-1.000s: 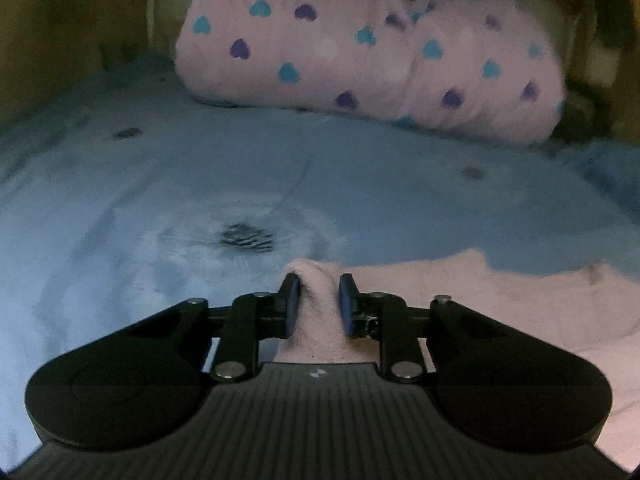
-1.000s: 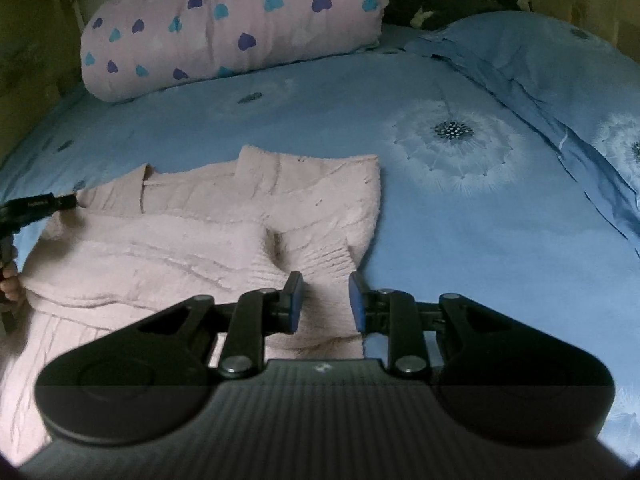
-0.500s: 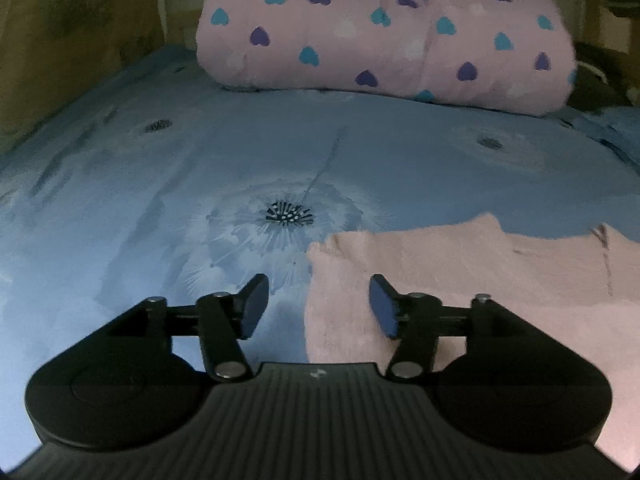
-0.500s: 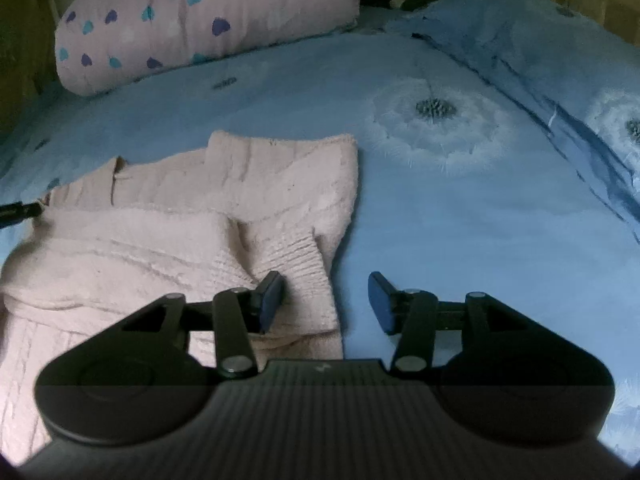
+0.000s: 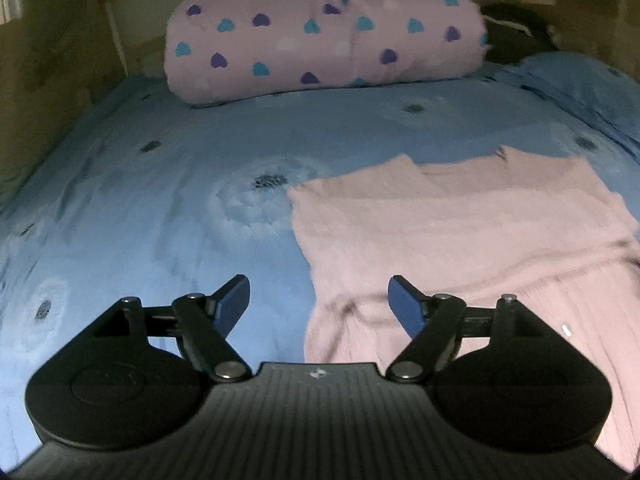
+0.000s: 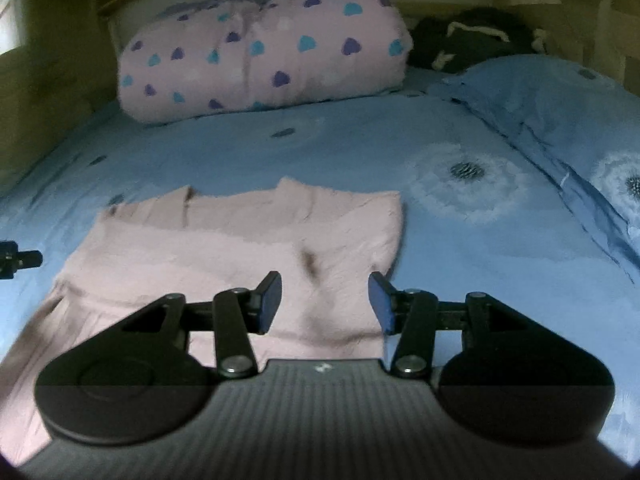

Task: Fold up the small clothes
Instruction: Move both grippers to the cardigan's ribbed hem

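In the left wrist view the left hand-held gripper (image 5: 319,302) has just spread its jaws, empty, over the left edge of the pink sweater (image 5: 460,236) lying on the bed (image 5: 160,200). In the right wrist view the right hand-held gripper (image 6: 325,300) stands apart, empty, above the sweater's right edge.

Pink sweater (image 5: 460,240) blurred, lower part cut off (both views); dark bundle (image 6: 472,44) indistinct.
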### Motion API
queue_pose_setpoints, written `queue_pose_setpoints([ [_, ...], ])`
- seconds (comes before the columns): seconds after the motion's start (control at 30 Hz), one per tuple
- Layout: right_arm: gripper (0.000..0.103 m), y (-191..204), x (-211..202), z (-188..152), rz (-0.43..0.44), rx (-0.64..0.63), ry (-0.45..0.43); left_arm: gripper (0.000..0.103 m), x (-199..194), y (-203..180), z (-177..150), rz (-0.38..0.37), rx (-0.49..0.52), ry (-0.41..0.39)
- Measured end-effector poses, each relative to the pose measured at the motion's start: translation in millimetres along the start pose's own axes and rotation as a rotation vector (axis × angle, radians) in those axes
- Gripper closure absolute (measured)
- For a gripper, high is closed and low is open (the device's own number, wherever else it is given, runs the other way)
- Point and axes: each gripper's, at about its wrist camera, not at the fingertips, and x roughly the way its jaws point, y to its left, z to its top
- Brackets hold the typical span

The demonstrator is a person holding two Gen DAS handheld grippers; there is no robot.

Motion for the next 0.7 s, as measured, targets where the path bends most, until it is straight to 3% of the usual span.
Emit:
queue_pose_setpoints([
  [0.27,0.053,33.5,-48.3,-27.6,0.066,-0.039,0.017,0.023,-49.7,-19.5,-38.4,-0.074,0.005,0.034],
  [0.43,0.053,53.3,-81.9,-47.1,0.081,-0.054,0.008,0.023,-76.7,-31.7,-63.2,-0.161,0.034,0.052],
  [0.7,0.053,82.8,-117.9,-84.7,0.088,-0.117,0.043,0.023,-97.8,-39.8,-106.0,-0.202,0.084,0.133],
])
